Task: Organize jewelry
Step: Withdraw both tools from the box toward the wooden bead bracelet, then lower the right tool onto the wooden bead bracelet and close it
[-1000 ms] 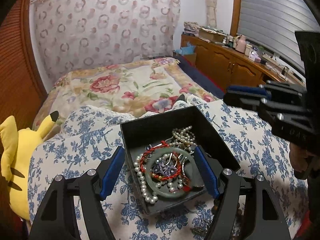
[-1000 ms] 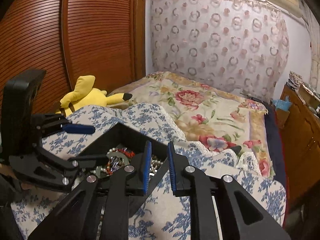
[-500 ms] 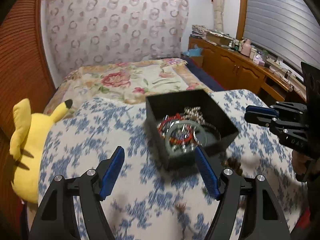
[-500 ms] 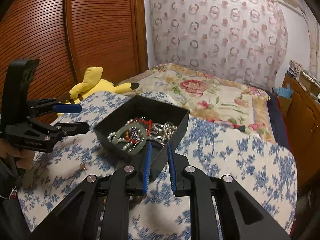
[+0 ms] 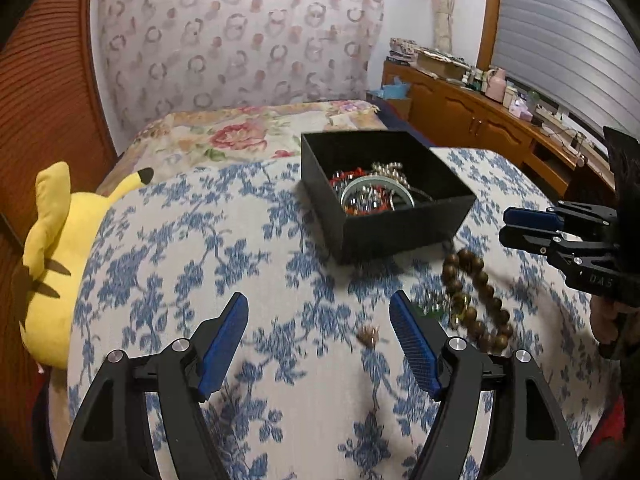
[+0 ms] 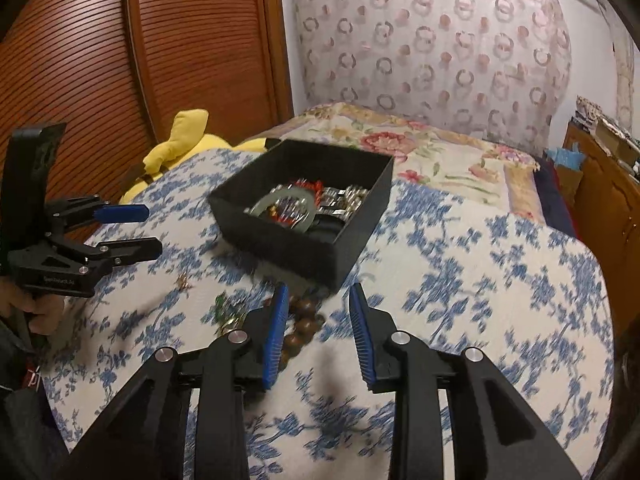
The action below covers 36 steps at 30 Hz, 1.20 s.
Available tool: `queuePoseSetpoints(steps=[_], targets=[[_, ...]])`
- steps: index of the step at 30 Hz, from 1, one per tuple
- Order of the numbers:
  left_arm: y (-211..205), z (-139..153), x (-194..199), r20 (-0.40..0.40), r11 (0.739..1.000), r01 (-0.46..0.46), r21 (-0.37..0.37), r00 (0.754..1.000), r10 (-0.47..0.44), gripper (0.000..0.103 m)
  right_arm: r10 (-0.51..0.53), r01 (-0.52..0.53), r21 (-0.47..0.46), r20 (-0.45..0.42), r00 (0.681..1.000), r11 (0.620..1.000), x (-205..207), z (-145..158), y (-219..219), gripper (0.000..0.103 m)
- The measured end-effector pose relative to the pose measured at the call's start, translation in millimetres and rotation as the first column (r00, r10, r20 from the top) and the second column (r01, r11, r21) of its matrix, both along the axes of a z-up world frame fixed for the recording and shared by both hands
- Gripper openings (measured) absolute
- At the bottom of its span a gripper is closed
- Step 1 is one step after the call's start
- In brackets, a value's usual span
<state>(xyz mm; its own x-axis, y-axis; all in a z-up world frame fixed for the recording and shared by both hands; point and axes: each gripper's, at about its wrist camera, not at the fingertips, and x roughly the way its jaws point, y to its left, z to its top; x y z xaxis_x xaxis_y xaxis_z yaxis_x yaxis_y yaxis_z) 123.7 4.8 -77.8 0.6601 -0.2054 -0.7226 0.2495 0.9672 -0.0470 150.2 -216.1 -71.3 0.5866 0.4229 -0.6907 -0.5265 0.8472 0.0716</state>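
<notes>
A black box (image 5: 400,232) (image 6: 280,244) on the blue-flowered cloth holds a pale green bangle (image 5: 376,192), pearls and red beads. A brown wooden bead bracelet (image 5: 476,300) (image 6: 304,320) and a green trinket (image 5: 434,304) (image 6: 224,308) lie on the cloth in front of the box. My left gripper (image 5: 318,300) (image 6: 154,231) hovers over the cloth, jaws wide and still opening, a small brown charm (image 5: 368,336) lying below them untouched. My right gripper (image 6: 319,287) (image 5: 508,226) is opening above the bracelet without touching it.
A yellow plush toy (image 5: 52,248) (image 6: 180,140) lies at the left edge of the cloth, against a ribbed wooden wardrobe (image 6: 160,60). Behind the box is a flowered bedspread (image 5: 248,136). A wooden sideboard (image 5: 480,120) with clutter runs along the right.
Both grippers have drawn back from the box, which now sits farther off. The right jaws have spread from nearly shut. The bracelet and trinkets have come into view.
</notes>
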Motion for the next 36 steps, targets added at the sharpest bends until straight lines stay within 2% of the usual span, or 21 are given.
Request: queuePoseSetpoints(steps=[1, 6, 10, 16, 18, 19, 21, 28, 36], targets=[[0, -2, -2, -0.001, 1.0, 0.0, 0.002, 1.0, 0.0, 0.077, 0.003, -0.003, -0.003, -0.004, 1.0, 1.0, -3, -2, 2, 0.034], [1, -12, -12, -0.02, 1.0, -0.002, 0.007, 1.0, 0.002, 0.077, 0.01, -0.011, -0.028, -0.03, 0.999, 1.0, -9, -12, 11, 0.034], [0, -15, -18, -0.023, 1.0, 0.002, 0.016, 1.0, -0.002, 0.083, -0.001, -0.002, -0.054, -0.054, 0.999, 0.999, -7, -19, 17, 0.034], [-2, -17, -26, -0.029, 1.0, 0.006, 0.029, 1.0, -0.005, 0.083, 0.001, -0.011, -0.106, -0.088, 0.996, 0.994, -12, -33, 23, 0.034], [-3, -19, -28, -0.035, 1.0, 0.006, 0.029, 0.999, -0.005, 0.084, -0.008, -0.002, -0.114, -0.09, 0.996, 0.993, -14, -37, 20, 0.027], [-4, -19, -29, -0.038, 1.0, 0.008, 0.026, 0.999, -0.007, 0.084, -0.019, 0.008, -0.116, -0.092, 0.996, 0.993, -14, -37, 18, 0.018], [-5, -20, -29, -0.039, 1.0, 0.011, 0.021, 0.999, -0.01, 0.084, -0.023, 0.012, -0.122, -0.092, 0.996, 0.992, -16, -35, 14, 0.015], [-13, -24, -23, -0.044, 0.999, 0.029, 0.025, 0.999, -0.028, 0.084, -0.043, 0.033, -0.14, -0.068, 0.997, 0.99, -24, -34, 3, 0.015], [-23, -24, -8, -0.046, 0.999, 0.048, 0.019, 0.998, -0.047, 0.081, -0.059, 0.05, -0.117, -0.074, 0.996, 0.992, -24, -37, -3, 0.015]])
